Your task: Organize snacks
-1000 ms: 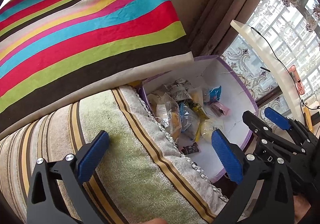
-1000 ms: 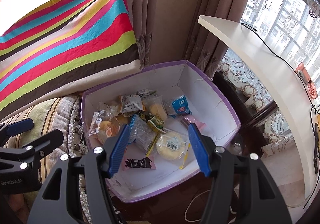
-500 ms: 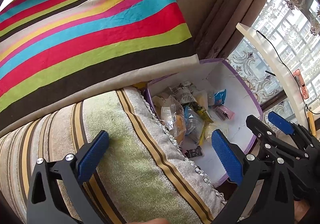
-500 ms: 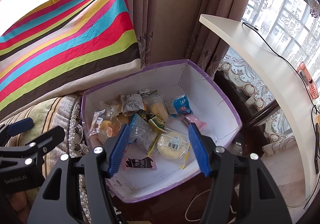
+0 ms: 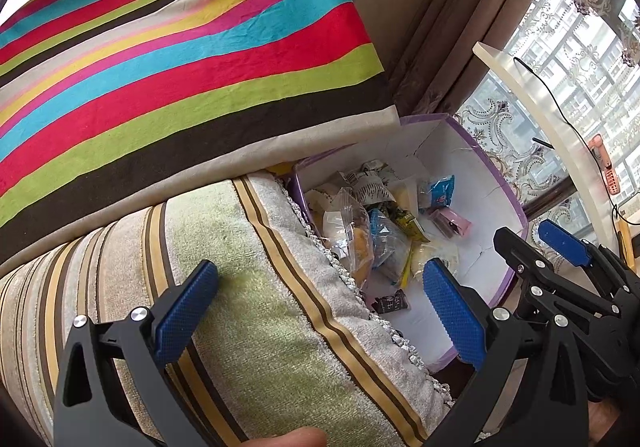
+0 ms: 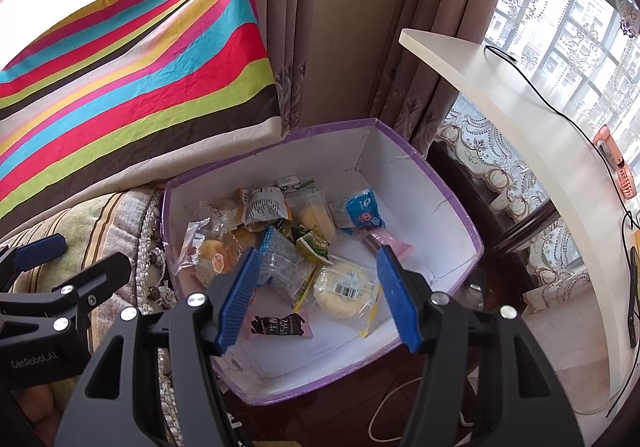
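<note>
Partly hidden in the left wrist view: near corner of the purple-rimmed box (image 5: 476, 151) cut off by the striped sofa arm (image 5: 248, 311), so only the far half of the snack pile visible there. Box interior fully shown from the right wrist view (image 6: 420, 203). Small print on the wrappers too fine to read. Sliver of a fingertip (image 5: 296, 439) at the bottom edge of the left view, otherwise no person visible.

Left gripper (image 5: 320, 311) with jaws wide apart and empty, hovering over the sofa arm, its right pad overlapping the box's near wall in the picture. Same gripper seen at the left edge of the right wrist view (image 6: 60, 267), beside the box and outside it.

Right gripper (image 6: 318, 299) with jaws about half open, nothing between the pads, poised above the box's front half. Framed between the pads: round pale cake (image 6: 346, 289) in clear wrap and a clear packet with blue edge (image 6: 284, 263). Pink-and-black packet (image 6: 278, 325) lying just below the left pad, on the box floor. Further back: orange bun in clear wrap (image 6: 216, 259), blue packet (image 6: 364, 209), pink packet (image 6: 390, 243) near the right pad's tip.

Multicoloured striped cloth (image 6: 132, 83) draped behind the box, white counter (image 6: 520, 99) to the right, well apart from the snacks.
</note>
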Action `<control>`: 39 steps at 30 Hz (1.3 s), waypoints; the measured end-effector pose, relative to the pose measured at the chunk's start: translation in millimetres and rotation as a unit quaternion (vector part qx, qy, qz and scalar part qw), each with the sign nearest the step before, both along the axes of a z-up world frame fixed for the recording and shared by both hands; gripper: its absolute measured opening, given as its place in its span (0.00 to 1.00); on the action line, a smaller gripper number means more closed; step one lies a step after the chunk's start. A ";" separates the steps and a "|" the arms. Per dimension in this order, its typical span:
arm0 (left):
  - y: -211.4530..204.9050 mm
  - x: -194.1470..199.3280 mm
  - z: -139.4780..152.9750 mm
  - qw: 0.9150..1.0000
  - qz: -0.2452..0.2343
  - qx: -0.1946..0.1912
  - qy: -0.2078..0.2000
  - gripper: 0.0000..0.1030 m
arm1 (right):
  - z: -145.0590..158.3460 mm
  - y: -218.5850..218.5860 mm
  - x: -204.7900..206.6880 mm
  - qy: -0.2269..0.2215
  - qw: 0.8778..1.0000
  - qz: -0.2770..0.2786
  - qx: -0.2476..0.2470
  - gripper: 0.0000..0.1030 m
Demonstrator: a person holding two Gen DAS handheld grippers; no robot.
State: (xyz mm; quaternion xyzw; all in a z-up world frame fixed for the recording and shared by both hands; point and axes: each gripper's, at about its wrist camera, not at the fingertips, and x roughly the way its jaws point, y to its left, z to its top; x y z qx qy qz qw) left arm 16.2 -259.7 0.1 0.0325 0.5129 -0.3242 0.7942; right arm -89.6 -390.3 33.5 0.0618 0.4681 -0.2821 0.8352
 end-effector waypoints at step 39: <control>0.4 0.2 -0.2 1.000 0.000 -0.002 0.000 0.96 | -0.2 -0.7 0.8 0.001 1.000 0.004 0.000 0.61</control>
